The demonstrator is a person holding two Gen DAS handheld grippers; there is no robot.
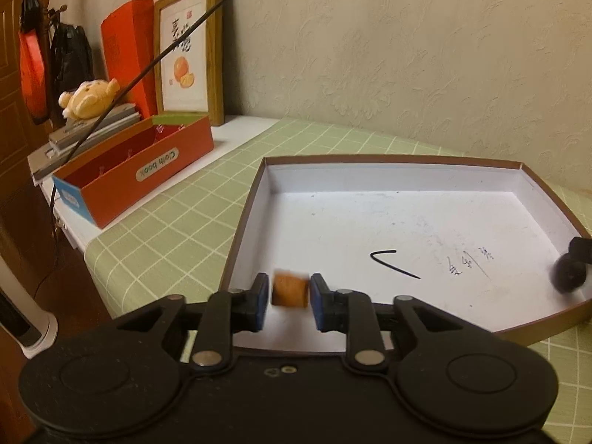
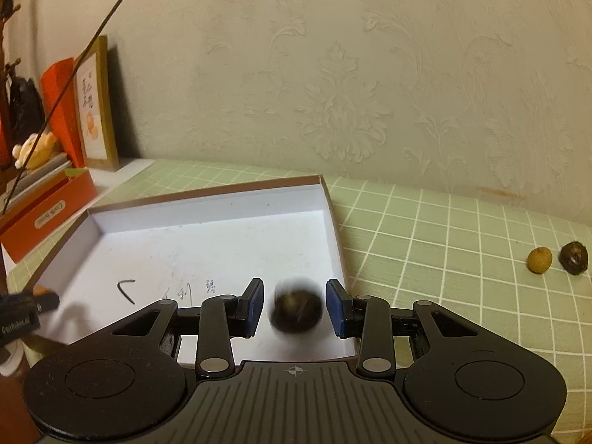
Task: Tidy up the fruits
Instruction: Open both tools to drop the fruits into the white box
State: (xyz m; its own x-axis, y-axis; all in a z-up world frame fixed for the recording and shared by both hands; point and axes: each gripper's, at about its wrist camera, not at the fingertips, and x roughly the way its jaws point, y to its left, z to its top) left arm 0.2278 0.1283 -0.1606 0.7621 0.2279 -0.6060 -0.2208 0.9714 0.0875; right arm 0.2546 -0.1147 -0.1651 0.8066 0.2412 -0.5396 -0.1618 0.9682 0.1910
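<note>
On the green checked cloth [image 1: 177,229] | white-lined shallow box [image 1: 388,174], handwriting inside unreadable | red box [image 1: 148,170] labelled "Cloth book" | left gripper [image 1: 288,301] open around blurred orange fruit [image 1: 290,290] | right gripper [image 2: 295,305] open around blurred dark fruit [image 2: 296,309], both over shallow box | yellow fruit [image 2: 539,259], brown fruit [image 2: 573,257] on cloth

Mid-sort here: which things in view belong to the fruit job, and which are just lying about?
Job:
orange fruit, blurred, between the left gripper jaws
dark fruit, blurred, between the right gripper jaws
tray
yellow fruit and brown fruit on the cloth

Lying about:
red box
plush toy
framed picture
</note>
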